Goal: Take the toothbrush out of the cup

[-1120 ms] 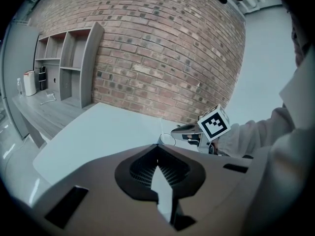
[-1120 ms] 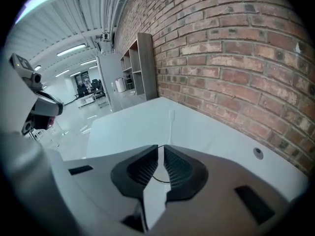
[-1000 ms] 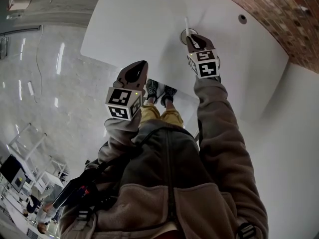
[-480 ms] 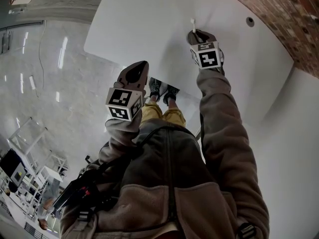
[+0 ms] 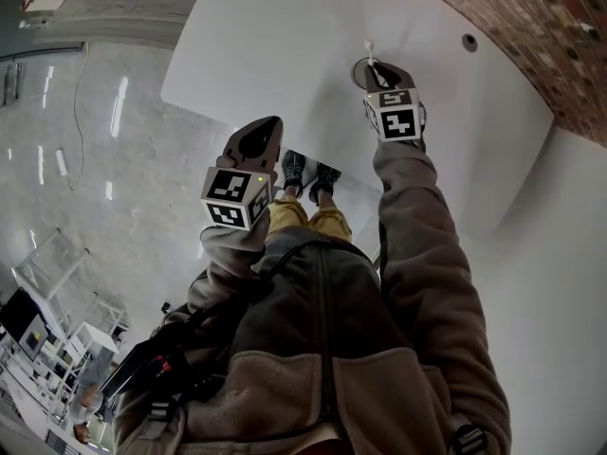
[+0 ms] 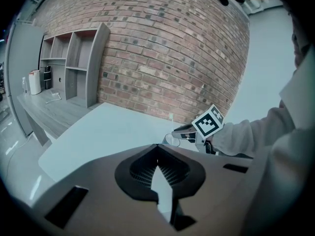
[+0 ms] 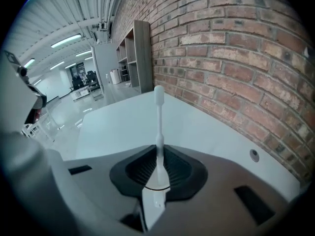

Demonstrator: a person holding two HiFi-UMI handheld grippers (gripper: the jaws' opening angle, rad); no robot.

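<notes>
A white toothbrush (image 5: 369,51) stands up out of my right gripper (image 5: 376,68), which is shut on its handle at the far side of the white table (image 5: 275,36). In the right gripper view the toothbrush (image 7: 158,112) rises straight from between the pads, head upward. The clear cup (image 5: 359,68) shows only as a rim just left of the jaws; the lower end of the brush is hidden by them. From the left gripper view the cup (image 6: 170,139) is a faint outline beside the right gripper. My left gripper (image 5: 265,126) hangs shut and empty over the table's near edge.
A brick wall (image 5: 531,27) runs along the table's far right side. A round hole (image 5: 469,42) sits in the tabletop near that wall. A grey shelf unit (image 6: 74,63) stands at the far left. The floor (image 5: 85,159) lies left of the table.
My right gripper, still shut on the toothbrush, has shifted slightly right and away across the table. The cup's rim shows beside the jaws again. The left gripper has not moved.
</notes>
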